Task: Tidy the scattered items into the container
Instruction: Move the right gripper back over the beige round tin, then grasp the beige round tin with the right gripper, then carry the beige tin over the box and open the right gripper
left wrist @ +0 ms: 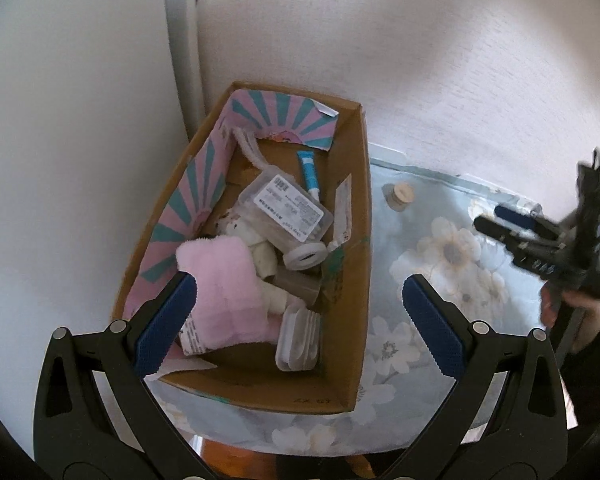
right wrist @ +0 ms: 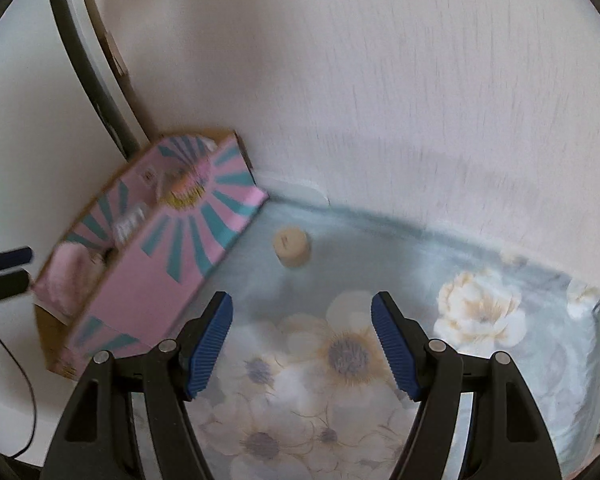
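The right hand-held gripper [right wrist: 302,344] is hovering spread and empty over the floral-clothed tabletop [right wrist: 480,360], while the left hand-held gripper [left wrist: 300,320] is hanging spread above the pink-and-teal cardboard box [left wrist: 352,264]. Beyond, the small beige cork-like cylinder [right wrist: 292,247] is standing just beside the box; it is probably light, stiff and rollable, so pinching its round sides looks best.

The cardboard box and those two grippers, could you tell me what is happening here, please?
A person is tidying small items into the cardboard box on a floral tablecloth. The box already holds a pink plush cloth, a clear plastic case, a blue tube and other bits. One small beige cylinder is left on the cloth beside the box. The left gripper hovers open over the box, and the right gripper is open and empty, pointed towards the cylinder.
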`<action>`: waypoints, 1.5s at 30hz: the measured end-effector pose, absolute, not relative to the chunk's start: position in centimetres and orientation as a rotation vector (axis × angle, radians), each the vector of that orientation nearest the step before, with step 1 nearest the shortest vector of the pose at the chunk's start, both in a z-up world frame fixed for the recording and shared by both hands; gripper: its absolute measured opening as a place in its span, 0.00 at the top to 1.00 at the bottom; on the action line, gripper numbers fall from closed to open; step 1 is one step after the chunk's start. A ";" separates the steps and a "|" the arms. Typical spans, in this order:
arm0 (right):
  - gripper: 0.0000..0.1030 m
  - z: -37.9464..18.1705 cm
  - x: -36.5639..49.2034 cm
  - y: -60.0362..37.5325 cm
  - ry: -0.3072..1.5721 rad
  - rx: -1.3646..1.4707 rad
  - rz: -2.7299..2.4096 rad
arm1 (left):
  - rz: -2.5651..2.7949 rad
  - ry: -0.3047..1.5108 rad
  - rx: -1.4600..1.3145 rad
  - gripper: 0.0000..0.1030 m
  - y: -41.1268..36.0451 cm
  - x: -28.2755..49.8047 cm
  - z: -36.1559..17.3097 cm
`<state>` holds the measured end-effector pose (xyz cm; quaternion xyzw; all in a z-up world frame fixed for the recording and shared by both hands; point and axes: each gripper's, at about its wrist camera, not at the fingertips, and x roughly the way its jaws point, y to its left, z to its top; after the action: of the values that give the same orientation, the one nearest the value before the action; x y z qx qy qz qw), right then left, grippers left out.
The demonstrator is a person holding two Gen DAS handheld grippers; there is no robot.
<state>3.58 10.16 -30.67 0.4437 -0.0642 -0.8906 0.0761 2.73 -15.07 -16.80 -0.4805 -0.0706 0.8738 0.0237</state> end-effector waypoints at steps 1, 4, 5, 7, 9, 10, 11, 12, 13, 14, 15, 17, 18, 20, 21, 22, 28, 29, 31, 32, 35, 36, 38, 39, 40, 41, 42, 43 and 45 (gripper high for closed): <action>0.34 -31.6 3.5 10.1 -0.188 1.346 -2.669 | 2.708 -0.228 -1.482 0.00 -15.2 2.8 -17.0; 0.34 -34.0 2.7 9.6 -0.176 1.390 -2.650 | 2.706 -0.224 -1.491 0.00 -15.3 2.6 -18.1; 0.34 -34.6 2.1 9.4 -0.177 1.396 -2.642 | 2.706 -0.210 -1.506 0.00 -15.3 2.3 -18.4; 0.34 -35.2 0.8 8.7 -0.154 1.391 -2.633 | 2.704 -0.193 -1.516 0.00 -15.2 1.9 -19.0; 0.34 -35.4 -0.7 7.9 -0.109 1.365 -2.640 | 2.700 -0.195 -1.513 0.00 -15.1 1.7 -19.4; 0.34 -35.5 -1.7 7.4 -0.082 1.350 -2.646 | 2.698 -0.198 -1.511 0.00 -15.1 1.6 -19.6; 0.34 -35.7 -2.7 6.9 -0.062 1.337 -2.645 | 2.700 -0.196 -1.510 0.00 -15.1 1.5 -19.7; 0.34 -35.8 -3.2 6.7 -0.052 1.332 -2.645 | 2.702 -0.193 -1.510 0.00 -15.1 1.4 -19.8; 0.34 -36.1 -4.0 6.2 -0.031 1.331 -2.648 | 2.706 -0.189 -1.507 0.00 -15.0 1.3 -19.8; 0.34 -36.4 -4.4 6.0 -0.020 1.334 -2.646 | 2.707 -0.187 -1.502 0.00 -15.0 1.2 -19.8; 0.34 -36.6 -4.8 5.7 -0.010 1.337 -2.645 | 2.705 -0.187 -1.496 0.00 -14.9 1.1 -19.7; 0.34 -37.1 -5.3 5.3 0.004 1.333 -2.645 | 2.692 -0.187 -1.474 0.00 -14.5 1.0 -19.5; 0.34 -37.2 -5.4 5.3 0.007 1.331 -2.642 | 2.683 -0.179 -1.459 0.00 -14.0 0.9 -19.4; 0.39 -37.5 -5.7 5.2 0.032 1.322 -2.642 | 2.667 -0.159 -1.424 0.00 -12.9 0.8 -19.1; 0.43 -37.6 -5.7 5.2 0.040 1.321 -2.639 | 2.654 -0.154 -1.404 0.00 -12.2 0.8 -18.8; 0.45 -37.8 -5.7 5.3 0.048 1.318 -2.632 | 2.637 -0.145 -1.371 0.00 -11.2 0.9 -18.6; 0.70 -38.0 -4.9 6.5 0.070 1.271 -2.596 | 2.491 0.056 -1.279 0.33 -3.3 1.9 -20.2; 0.71 -37.9 -4.7 6.7 0.072 1.261 -2.593 | 2.447 0.119 -1.308 0.54 -1.6 1.9 -21.7; 0.71 -37.3 -4.2 7.1 0.097 1.241 -2.583 | 2.397 0.182 -1.348 0.68 0.2 2.0 -23.9; 0.71 -36.9 -3.9 7.4 0.105 1.235 -2.578 | 2.375 0.196 -1.373 0.75 0.8 1.9 -24.9; 0.71 -35.0 -2.9 8.2 0.113 1.224 -2.568 | 2.366 0.190 -1.394 0.78 1.4 1.6 -25.6; 0.71 -34.4 -2.6 8.4 0.116 1.218 -2.565 | 2.380 0.182 -1.379 0.78 1.2 1.6 -25.0; 0.71 -32.5 -2.0 8.6 0.130 1.209 -2.562 | 2.407 0.178 -1.356 0.78 0.8 1.6 -23.7; 0.71 -31.6 -1.8 8.6 0.131 1.204 -2.558 | 2.426 0.179 -1.342 0.78 0.5 1.6 -22.7; 0.71 -30.0 -1.6 8.6 0.124 1.199 -2.545 | 2.437 0.176 -1.333 0.78 0.1 1.5 -22.0; 0.71 -29.2 -1.6 8.6 0.122 1.198 -2.538 | 2.449 0.171 -1.325 0.78 -0.4 1.5 -21.1; 0.71 -27.9 -1.5 8.2 0.128 1.191 -2.535 | 2.465 0.164 -1.315 0.78 -1.0 1.6 -20.0; 0.71 -26.2 -1.3 7.7 0.142 1.179 -2.526 | 2.478 0.160 -1.309 0.78 -1.4 1.5 -19.2; 0.71 -23.8 -1.2 6.9 0.154 1.166 -2.505 | 2.505 0.145 -1.297 0.78 -2.8 1.7 -17.3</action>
<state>-1.18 6.89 -23.79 0.4138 0.0546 -0.8895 0.1860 1.69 -2.78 -17.31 -0.4536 0.0507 0.8757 0.1577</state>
